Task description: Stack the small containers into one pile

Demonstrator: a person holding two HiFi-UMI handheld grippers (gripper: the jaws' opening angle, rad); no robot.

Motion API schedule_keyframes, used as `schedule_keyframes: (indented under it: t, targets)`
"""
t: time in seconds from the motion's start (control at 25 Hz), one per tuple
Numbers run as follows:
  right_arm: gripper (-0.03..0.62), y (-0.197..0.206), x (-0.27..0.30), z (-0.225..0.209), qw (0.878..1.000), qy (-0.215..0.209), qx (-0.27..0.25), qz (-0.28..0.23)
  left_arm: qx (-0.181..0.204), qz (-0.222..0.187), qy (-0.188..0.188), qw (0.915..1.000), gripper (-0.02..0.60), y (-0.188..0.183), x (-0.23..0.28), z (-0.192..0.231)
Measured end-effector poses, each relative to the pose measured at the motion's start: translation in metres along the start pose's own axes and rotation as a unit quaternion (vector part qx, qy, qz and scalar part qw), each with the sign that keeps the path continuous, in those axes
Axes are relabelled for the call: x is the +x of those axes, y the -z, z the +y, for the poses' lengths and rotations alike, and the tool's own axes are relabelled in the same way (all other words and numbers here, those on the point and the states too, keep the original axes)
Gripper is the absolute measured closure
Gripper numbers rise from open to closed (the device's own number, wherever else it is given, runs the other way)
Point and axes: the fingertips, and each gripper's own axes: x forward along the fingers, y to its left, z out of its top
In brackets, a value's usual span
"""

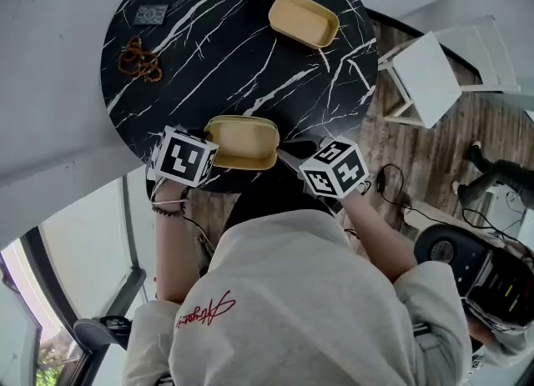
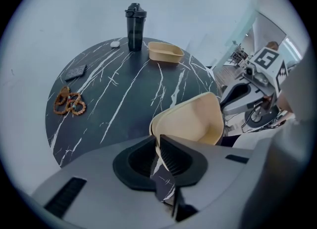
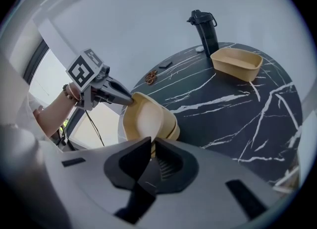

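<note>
With the left claw [image 2: 156,149] and right claw [image 3: 148,153] each pinched narrowly on an end rim, the tan container [image 1: 242,142] sits at the bench's [image 1: 217,67] near edge (the second container [image 1: 304,20] lies well apart), so an uneven pull could twist it free and drop it off the edge.

Casual indoor room — round marble table [image 1: 217,59], white stool [image 1: 430,76], plank floor [image 1: 434,159]

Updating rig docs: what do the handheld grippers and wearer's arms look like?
The left gripper and right gripper: grey bodies, black ribbed pads, each a white cube of black square markers. A black cable hangs off the left one. Light grey sweatshirt with red script, sleeves pushed up; beaded bracelet on the left wrist.
</note>
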Motion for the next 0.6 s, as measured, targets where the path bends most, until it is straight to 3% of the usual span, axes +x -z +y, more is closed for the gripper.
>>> schedule_keyframes:
  t: [0.24, 0.4, 0.6]
  targets:
    - [0.559, -0.01, -0.005, -0.004, 0.997, 0.044, -0.053, -0.034, 0.02, -0.066, -0.043, 0.9967, 0.531, -0.01, 0.002, 0.002]
    - [0.556, -0.02, -0.011, -0.008, 0.994, 0.058, -0.049, -0.077, 0.005, -0.124, -0.058, 0.9906, 0.522, -0.01, -0.001, 0.001]
    - [0.543, -0.024, -0.006, -0.009, 0.992, 0.065, -0.049, -0.096, -0.009, -0.176, -0.087, 0.9805, 0.517, -0.008, -0.009, 0.003]
